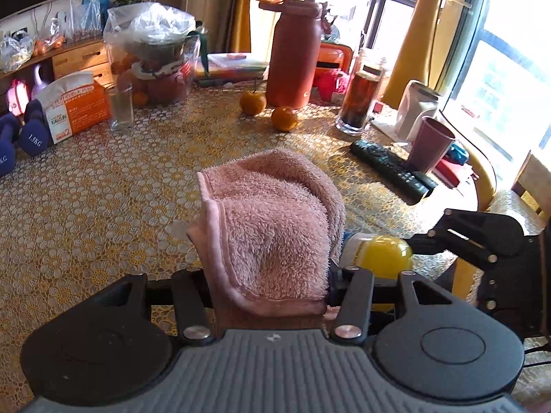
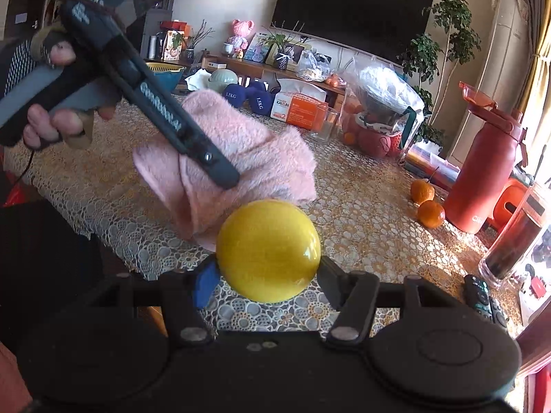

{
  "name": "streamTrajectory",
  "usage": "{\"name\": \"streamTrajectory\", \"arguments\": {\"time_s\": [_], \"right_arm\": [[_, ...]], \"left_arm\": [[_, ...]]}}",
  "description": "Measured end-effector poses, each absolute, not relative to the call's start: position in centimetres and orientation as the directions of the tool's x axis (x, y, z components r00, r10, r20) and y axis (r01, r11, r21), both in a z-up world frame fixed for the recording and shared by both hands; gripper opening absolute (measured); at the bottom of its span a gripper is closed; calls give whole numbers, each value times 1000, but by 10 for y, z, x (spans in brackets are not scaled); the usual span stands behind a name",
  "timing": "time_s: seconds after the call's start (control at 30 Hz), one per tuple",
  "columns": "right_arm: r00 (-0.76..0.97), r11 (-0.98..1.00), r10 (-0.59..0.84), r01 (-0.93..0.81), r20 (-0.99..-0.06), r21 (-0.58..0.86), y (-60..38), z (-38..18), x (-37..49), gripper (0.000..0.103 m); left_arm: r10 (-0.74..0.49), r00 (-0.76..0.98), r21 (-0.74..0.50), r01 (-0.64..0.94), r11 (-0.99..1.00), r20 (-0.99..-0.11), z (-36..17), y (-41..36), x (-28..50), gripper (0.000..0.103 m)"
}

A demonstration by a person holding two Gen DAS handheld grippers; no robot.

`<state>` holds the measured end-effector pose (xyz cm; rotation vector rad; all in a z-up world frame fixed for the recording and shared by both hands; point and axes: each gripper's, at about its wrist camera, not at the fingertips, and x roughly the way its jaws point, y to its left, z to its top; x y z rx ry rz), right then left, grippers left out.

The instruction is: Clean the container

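A fluffy pink towel (image 1: 272, 227) is clamped in my left gripper (image 1: 272, 275) and hides its fingertips. To the towel's right, a round yellow container (image 1: 378, 254) is gripped by my right gripper (image 1: 423, 241) above the table's near edge. In the right wrist view the yellow container (image 2: 268, 249) sits between the fingers of my right gripper (image 2: 268, 268), smooth rounded side toward the camera. Just behind and above it, the left gripper (image 2: 206, 158), held by a hand, presses the pink towel (image 2: 241, 151) against the container's far left side.
A lace-covered table (image 1: 103, 189) carries a tall red bottle (image 1: 292, 58), two oranges (image 1: 284, 118), a jar of dark liquid (image 1: 358, 103), a black remote (image 1: 392, 168), a maroon cup (image 1: 432, 144), a clear glass (image 1: 120, 106), an orange tissue box (image 1: 75, 106) and blue dumbbells (image 1: 31, 130).
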<state>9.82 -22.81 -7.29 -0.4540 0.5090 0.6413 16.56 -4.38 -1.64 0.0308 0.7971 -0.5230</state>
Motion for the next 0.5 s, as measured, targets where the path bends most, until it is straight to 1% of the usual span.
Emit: {"name": "streamTrajectory", "arguments": {"time_s": [0.1, 0.23, 0.3, 0.4, 0.5], "right_arm": [[694, 692, 442, -667, -568, -277, -223, -73, 96, 60], [702, 661, 438, -675, -562, -328, -216, -72, 93, 60], [705, 647, 438, -678, -557, -348, -212, -73, 91, 60], [706, 638, 435, -680, -559, -362, -210, -73, 91, 60], [708, 611, 439, -687, -553, -394, -207, -73, 88, 60]], "left_arm": [[-482, 571, -155, 526, 836, -664, 0, -59, 154, 51], [-514, 542, -140, 586, 798, -664, 4, -83, 147, 51], [-504, 548, -124, 586, 801, -668, 2, -89, 149, 51], [-504, 539, -166, 554, 815, -675, -2, -84, 162, 51], [-475, 544, -169, 517, 839, -692, -7, -77, 177, 51]]}}
